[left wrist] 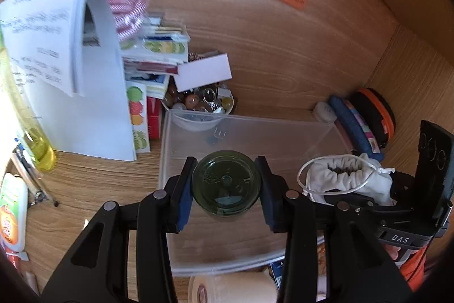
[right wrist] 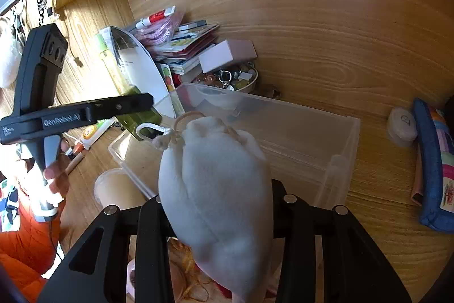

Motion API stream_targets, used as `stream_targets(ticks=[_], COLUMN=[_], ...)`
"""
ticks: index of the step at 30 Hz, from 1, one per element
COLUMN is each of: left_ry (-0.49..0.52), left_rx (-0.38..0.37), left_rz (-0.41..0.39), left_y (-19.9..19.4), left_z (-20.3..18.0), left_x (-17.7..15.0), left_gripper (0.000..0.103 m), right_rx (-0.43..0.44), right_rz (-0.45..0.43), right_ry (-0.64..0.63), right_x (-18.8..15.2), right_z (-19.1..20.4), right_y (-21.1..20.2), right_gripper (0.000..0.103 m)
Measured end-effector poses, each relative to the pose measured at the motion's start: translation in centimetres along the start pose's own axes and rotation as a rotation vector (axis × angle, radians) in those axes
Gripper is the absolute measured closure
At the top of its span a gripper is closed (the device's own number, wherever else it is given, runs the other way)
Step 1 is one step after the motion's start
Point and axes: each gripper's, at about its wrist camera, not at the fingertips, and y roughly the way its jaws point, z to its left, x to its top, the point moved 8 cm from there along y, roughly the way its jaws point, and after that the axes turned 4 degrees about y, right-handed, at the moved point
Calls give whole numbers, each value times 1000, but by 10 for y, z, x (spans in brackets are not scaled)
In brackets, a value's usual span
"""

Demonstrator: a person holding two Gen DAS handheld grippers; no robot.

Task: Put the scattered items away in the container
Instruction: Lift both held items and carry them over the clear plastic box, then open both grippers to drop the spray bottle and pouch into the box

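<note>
My left gripper point(left wrist: 226, 185) is shut on a dark green glass bottle point(left wrist: 226, 183), seen base-on, and holds it over the clear plastic container point(left wrist: 283, 132). My right gripper point(right wrist: 217, 206) is shut on a white drawstring pouch point(right wrist: 215, 183) and holds it above the container's near rim point(right wrist: 334, 169). The pouch also shows at the right of the left wrist view point(left wrist: 346, 178). The left gripper and green bottle point(right wrist: 139, 118) show at the left of the right wrist view. The container's floor looks bare.
A bowl of trinkets point(left wrist: 198, 101) and a stack of booklets point(left wrist: 159, 47) stand behind the container. A white folder point(left wrist: 85, 110) and yellow bottle point(left wrist: 37, 138) stand left. A blue pencil case point(right wrist: 431, 161) and small white case point(right wrist: 401, 127) lie right. A round lidded tub point(right wrist: 113, 186) sits in front.
</note>
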Motion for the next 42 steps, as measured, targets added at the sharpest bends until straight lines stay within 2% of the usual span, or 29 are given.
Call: stream_targets(ticks=[5, 11, 13, 17, 21, 25, 28, 32, 39, 42], left_ry=[5, 0, 7, 23, 32, 28, 33, 36, -27, -26], left_rx=[-1, 8, 17, 35, 58, 70, 84, 107, 75, 92], left_rz=[22, 41, 37, 27, 34, 27, 13, -15, 1, -17], left_y=[14, 23, 23, 20, 20, 17, 15, 10, 0, -17], left_z=[-1, 2, 2, 0, 0, 3, 4, 7, 11, 12], left_x=[-4, -7, -8, -9, -11, -12, -11, -8, -7, -11], left_gripper=[62, 62, 62, 62, 62, 53, 50, 39, 36, 28], right_rx=[-3, -36, -53, -56, -88, -87, -97, -75, -95, -103], right_rz=[12, 5, 6, -38, -101, -122, -134, -144, -153, -161], right_ry=[10, -26, -38, -46, -36, -10, 10, 52, 90, 119], right_x=[-4, -6, -7, -5, 1, 5, 6, 7, 8, 11], right_z=[-6, -3, -2, 1, -3, -8, -12, -18, -27, -29], right_y=[11, 16, 16, 5, -8, -13, -18, -20, -19, -28], right_gripper=[68, 63, 52, 45, 32, 30, 26, 22, 21, 21])
